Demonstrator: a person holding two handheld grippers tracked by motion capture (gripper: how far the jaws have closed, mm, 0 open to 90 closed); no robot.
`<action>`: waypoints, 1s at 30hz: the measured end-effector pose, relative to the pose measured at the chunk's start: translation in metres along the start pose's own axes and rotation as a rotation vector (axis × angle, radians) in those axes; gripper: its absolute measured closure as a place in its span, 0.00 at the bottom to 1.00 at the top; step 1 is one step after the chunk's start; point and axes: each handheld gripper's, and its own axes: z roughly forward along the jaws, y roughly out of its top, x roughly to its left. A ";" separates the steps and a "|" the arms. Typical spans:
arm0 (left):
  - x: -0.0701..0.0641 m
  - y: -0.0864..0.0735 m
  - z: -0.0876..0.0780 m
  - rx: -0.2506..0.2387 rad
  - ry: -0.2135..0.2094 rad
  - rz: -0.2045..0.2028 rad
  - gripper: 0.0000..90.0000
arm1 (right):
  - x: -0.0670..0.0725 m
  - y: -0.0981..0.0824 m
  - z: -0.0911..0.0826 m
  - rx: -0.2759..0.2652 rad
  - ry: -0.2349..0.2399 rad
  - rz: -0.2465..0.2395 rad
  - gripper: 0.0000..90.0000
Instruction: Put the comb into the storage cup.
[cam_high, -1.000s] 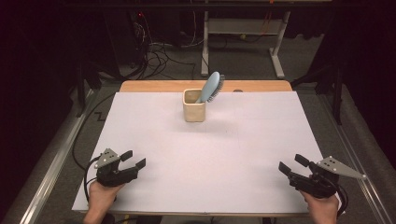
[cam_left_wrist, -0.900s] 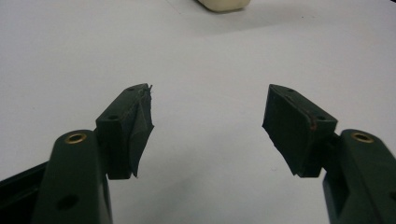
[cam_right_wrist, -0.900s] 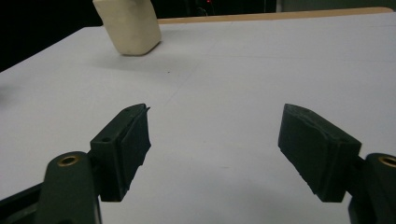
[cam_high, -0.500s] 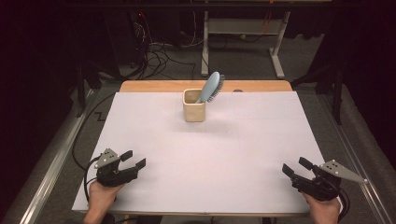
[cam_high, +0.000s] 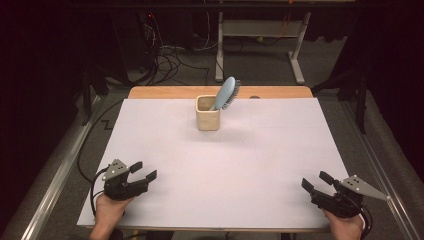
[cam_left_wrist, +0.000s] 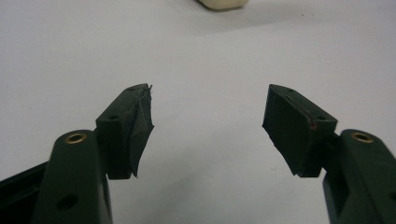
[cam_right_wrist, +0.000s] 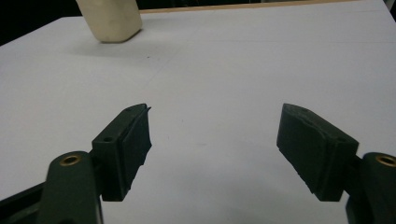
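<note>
The hairbrush (cam_high: 227, 93) stands handle-down in the cream cup (cam_high: 208, 113), which sits on the white desk (cam_high: 250, 170) at the far edge, slightly left of the desk's centre line. The brush head rises above the cup rim and leans to the right and away; its long axis therefore runs from the cup mouth up toward the far right.

The left claw (cam_high: 142, 170) rests at the near left corner with its jaws spread and nothing between them. The right claw (cam_high: 316, 180) rests at the near right corner; its jaws have just been closing a little, yet they stand apart with only bare desk between them.

Both claws lie well apart from the cup. From the left claw the cup lies far and to the right; in the left gripper view the cup base (cam_left_wrist: 222, 3) shows just above the gap between the jaws. From the right claw the cup lies far and to the left, as the right gripper view confirms (cam_right_wrist: 109, 19).

Judgement: the left claw is somewhat nearer to the cup. The brush head, however, tilts toward the right side, so the right claw meets its exposed part more directly.
</note>
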 end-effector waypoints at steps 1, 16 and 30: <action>0.000 0.000 0.000 0.002 -0.001 -0.001 0.37 | 0.000 -0.001 0.000 -0.001 -0.002 -0.002 0.30; 0.001 0.000 -0.002 -0.014 0.004 -0.007 0.37 | 0.002 -0.007 -0.001 0.028 -0.023 -0.016 0.31; 0.000 0.000 -0.001 -0.007 0.003 -0.010 0.37 | 0.002 -0.008 -0.003 0.027 -0.018 -0.011 0.31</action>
